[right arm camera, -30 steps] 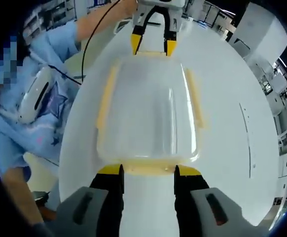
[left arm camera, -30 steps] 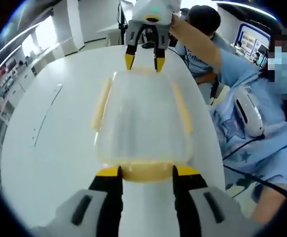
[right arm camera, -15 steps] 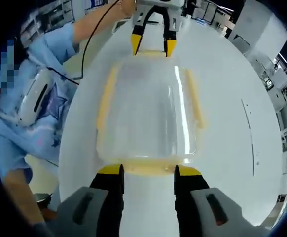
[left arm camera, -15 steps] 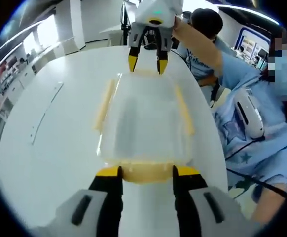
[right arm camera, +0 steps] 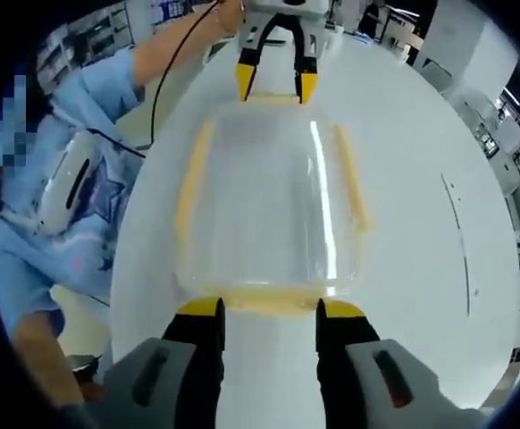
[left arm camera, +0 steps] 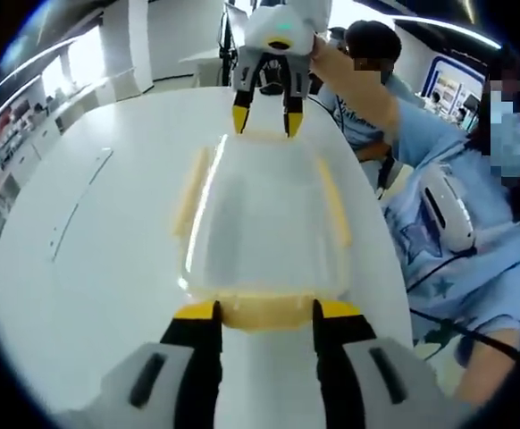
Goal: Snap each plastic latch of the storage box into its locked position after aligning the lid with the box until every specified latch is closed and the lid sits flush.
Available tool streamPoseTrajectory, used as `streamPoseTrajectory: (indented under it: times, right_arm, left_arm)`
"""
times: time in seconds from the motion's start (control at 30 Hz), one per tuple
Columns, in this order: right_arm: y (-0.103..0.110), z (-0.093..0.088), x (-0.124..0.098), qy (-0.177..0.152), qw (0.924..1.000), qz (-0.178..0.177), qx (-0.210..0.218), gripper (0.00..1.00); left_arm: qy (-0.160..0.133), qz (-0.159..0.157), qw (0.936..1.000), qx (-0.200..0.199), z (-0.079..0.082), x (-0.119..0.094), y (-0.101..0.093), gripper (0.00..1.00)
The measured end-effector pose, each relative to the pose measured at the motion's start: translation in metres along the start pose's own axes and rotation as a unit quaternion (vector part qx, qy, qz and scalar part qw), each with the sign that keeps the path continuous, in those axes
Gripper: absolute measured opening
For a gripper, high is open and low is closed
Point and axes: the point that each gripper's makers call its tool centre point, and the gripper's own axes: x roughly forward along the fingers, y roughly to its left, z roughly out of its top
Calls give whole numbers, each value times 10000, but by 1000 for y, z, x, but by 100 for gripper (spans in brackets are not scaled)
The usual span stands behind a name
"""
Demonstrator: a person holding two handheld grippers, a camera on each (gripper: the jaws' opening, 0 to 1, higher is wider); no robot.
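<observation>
A clear storage box (left arm camera: 260, 214) with its clear lid on lies lengthwise on the white table (left arm camera: 90, 232). Yellow latches run along its long sides (left arm camera: 188, 188) (left arm camera: 334, 201). My left gripper (left arm camera: 266, 313) is open, its yellow-tipped jaws straddling the near yellow end latch (left arm camera: 266, 302). At the far end my right gripper (left arm camera: 266, 119) hangs open over the other end latch. In the right gripper view the same box (right arm camera: 269, 197) has my right gripper (right arm camera: 270, 310) open at its near end latch (right arm camera: 269, 299), with my left gripper (right arm camera: 275, 87) open at the far end.
A person in light blue clothing (left arm camera: 457, 206) stands close to the table's edge beside the box, also in the right gripper view (right arm camera: 63, 179). Another person (left arm camera: 372, 40) sits behind. A black cable (right arm camera: 166, 67) hangs near the far gripper. Bare table surface (right arm camera: 421, 223) lies on the box's other side.
Both views have shifted slightly and the glare stripe on the lid has moved. The box stays put and both grippers remain open at its two ends.
</observation>
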Motion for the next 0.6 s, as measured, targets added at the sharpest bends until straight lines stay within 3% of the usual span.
streamPoseTrajectory:
  times: [0.33, 0.6]
  right_arm:
    - [3, 0, 2, -115, 9999, 41, -7, 40]
    - [0, -1, 2, -304, 9993, -76, -217, 40]
  left_arm:
    - [-69, -40, 10000, 13, 0, -1, 0, 40]
    - [-6, 21, 9997, 258, -1, 0, -1, 40]
